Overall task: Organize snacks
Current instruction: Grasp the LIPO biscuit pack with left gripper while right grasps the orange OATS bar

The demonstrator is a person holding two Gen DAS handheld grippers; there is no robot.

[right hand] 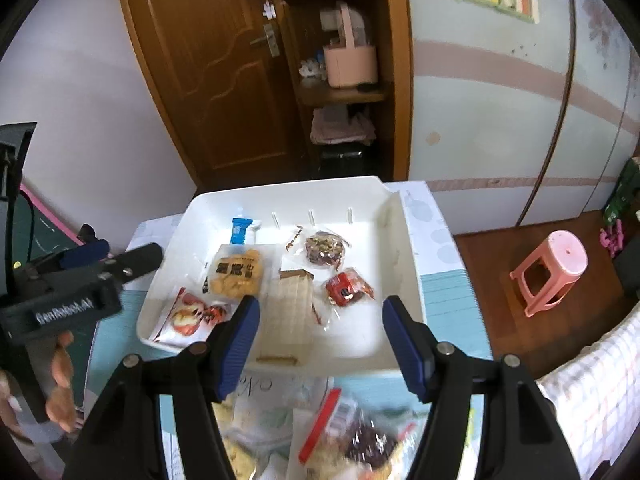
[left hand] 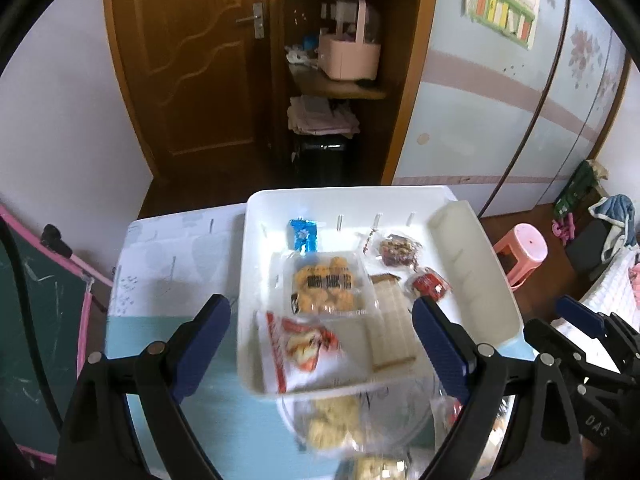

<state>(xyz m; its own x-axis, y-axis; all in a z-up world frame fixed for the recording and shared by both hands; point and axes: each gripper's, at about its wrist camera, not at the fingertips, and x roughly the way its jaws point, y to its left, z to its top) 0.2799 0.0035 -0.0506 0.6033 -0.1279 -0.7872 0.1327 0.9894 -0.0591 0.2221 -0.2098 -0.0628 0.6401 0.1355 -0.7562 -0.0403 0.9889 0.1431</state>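
Note:
A white tray (left hand: 344,194) (right hand: 288,188) sits on the table and holds several snacks. Among them are a blue packet (left hand: 302,234), a clear pack of yellow cookies (left hand: 324,286) (right hand: 236,274), a red-and-white packet (left hand: 302,344), a wafer pack (right hand: 290,308), a nut mix (right hand: 324,250) and a small red pack (right hand: 346,288). My left gripper (left hand: 320,305) hangs open above the tray's near half, nothing between its fingers. My right gripper (right hand: 322,304) is open over the near rim, also holding nothing. More loose snack bags (left hand: 332,424) (right hand: 320,432) lie blurred on the table in front of the tray.
The table carries a blue-and-white cloth (left hand: 172,248). A pink stool (right hand: 552,268) stands on the floor at the right. Behind are a wooden door (left hand: 180,60) and a shelf with a pink basket (left hand: 348,56). A hand (right hand: 60,380) holds the left gripper (right hand: 120,254).

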